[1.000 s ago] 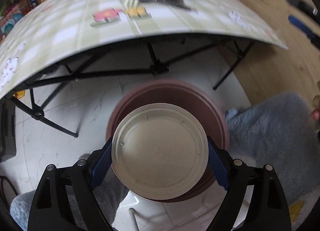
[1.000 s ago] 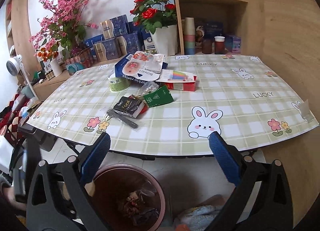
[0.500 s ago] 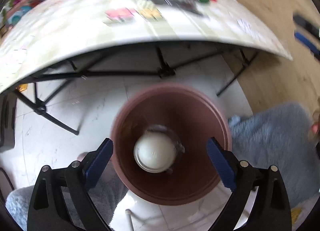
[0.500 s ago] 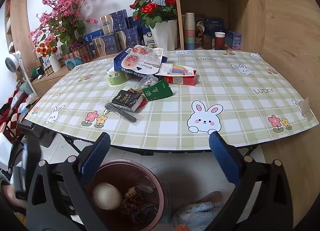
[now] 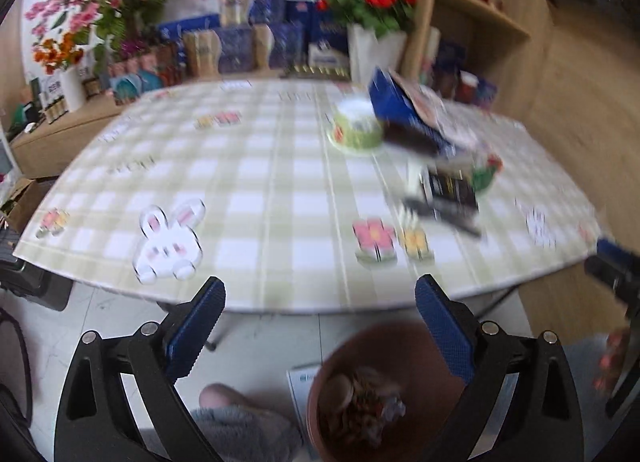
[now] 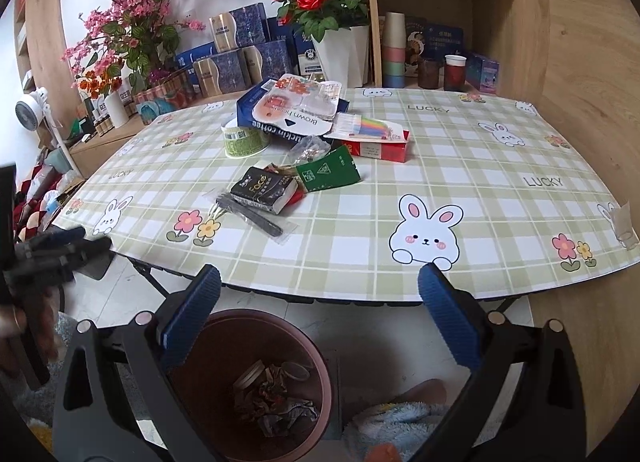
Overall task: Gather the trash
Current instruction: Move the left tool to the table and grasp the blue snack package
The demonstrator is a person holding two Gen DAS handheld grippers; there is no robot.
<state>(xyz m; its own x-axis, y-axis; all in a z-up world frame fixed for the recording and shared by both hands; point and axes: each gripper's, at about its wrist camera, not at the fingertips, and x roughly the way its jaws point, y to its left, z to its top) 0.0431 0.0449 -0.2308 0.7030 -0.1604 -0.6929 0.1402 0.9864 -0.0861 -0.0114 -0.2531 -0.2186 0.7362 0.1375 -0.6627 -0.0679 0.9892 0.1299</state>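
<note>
A brown trash bin (image 6: pixel 316 354) stands on the floor in front of the table and holds crumpled wrappers (image 6: pixel 276 402) and a round lid (image 6: pixel 250 376). My right gripper (image 6: pixel 320 274) hangs open and empty above the bin. My left gripper (image 5: pixel 320 286) is also open and empty, up and left of the bin (image 5: pixel 332 378); it shows blurred at the left edge of the right wrist view as the left gripper (image 6: pixel 56 250). On the table lie a green cup (image 6: pixel 244 140), a blue box (image 6: pixel 288 120), a black packet (image 6: pixel 264 192), a green sachet (image 6: pixel 326 170), a red box (image 6: pixel 378 148) and a wrapped black utensil (image 6: pixel 250 216).
The checked tablecloth (image 6: pixel 400 182) covers a folding table with black legs. Flower pots, boxes and shelves line the back; a wooden wall stands on the right. A person's feet in fuzzy slippers (image 6: pixel 400 420) are beside the bin on the white floor.
My left gripper let go of the round beige lid, which dropped into the bin. The gripper then rose and tilted up toward the table. My right gripper stayed put.
</note>
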